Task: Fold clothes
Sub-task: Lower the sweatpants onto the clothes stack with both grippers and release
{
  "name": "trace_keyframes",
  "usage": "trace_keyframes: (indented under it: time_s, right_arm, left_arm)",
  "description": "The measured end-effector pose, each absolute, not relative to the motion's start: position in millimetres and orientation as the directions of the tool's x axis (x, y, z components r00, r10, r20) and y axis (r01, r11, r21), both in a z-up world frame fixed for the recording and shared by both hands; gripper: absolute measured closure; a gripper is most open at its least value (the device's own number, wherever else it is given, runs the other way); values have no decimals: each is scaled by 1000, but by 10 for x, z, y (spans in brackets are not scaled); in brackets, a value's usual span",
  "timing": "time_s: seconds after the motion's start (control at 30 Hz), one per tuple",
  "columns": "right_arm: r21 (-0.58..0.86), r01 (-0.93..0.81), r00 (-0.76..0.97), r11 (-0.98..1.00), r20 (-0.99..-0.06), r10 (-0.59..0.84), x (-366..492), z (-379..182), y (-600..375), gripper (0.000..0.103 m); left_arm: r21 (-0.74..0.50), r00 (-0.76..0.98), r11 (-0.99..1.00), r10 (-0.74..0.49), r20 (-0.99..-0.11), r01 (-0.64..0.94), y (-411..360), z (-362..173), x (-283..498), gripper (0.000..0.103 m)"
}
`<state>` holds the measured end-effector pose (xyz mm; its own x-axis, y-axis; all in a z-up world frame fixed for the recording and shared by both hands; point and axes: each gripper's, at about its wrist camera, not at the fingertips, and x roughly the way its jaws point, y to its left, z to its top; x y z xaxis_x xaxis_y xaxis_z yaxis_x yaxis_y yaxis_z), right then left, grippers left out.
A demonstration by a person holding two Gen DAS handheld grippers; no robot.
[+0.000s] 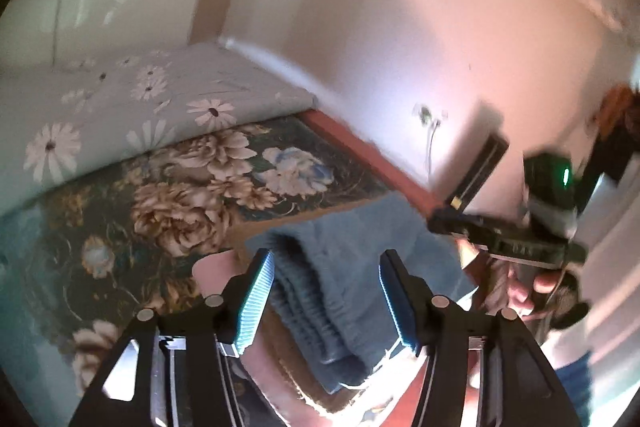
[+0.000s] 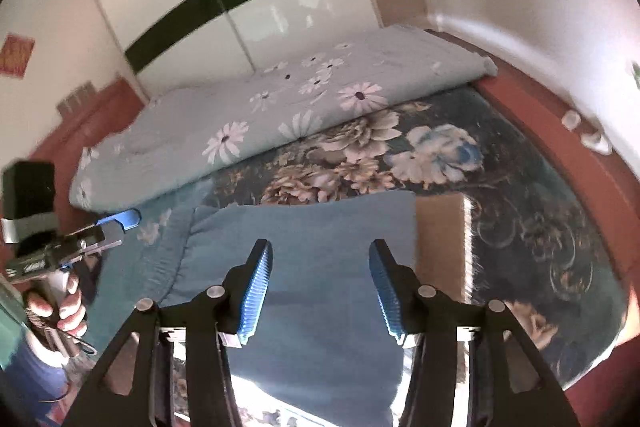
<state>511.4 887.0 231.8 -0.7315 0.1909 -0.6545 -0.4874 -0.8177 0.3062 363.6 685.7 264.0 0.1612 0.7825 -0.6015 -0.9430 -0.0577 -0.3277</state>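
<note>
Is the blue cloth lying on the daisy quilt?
No, the blue cloth lies on the dark flowered bedspread, in front of the quilt.

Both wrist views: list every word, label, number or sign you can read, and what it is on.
No text can be read in either view.
Red wall sign: pale marks, too blurred to read.
Left gripper body: small white print, too blurred.
Right gripper body: small white marks, too blurred.
Blue garment: no label visible.

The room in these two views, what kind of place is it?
Most likely a bedroom: a bed with a dark floral sheet, a folded daisy-print quilt, and a glossy sliding-door wardrobe behind it.
</note>
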Motion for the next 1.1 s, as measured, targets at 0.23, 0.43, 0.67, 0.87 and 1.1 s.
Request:
trace_keyframes:
  time_s: [0.23,0.43,0.67,0.87,1.1]
  right_arm:
    - [271,-509,-679,-817,-709,188,4914,2043,8901,51]
    - [323,-517,-695,-793,-699,168,4990,1863,8976,51]
    - [318,-513,-701,-798,-691,176,4980,1793,8944,51]
    - [280,-519,-729,-808,-639,246,5119,2034,8716,51]
    - [177,-584,-702,-792,-601,383,5390,2110,8165,51]
  left_arm:
    - [-325,176,-70,726,-665,-943,7021,2316,3691,44]
    - [-406,227,-104,693,-685,-908,7081,1962,3568,42]
    - [-452,252,-115,697,-671,-885,7034,1882,3493,39]
    - [-386,190,-88,759,-623,-918,6772,2135,3563,40]
    - [-298,115,-90,787,-606,-950,6488,2228,3687,33]
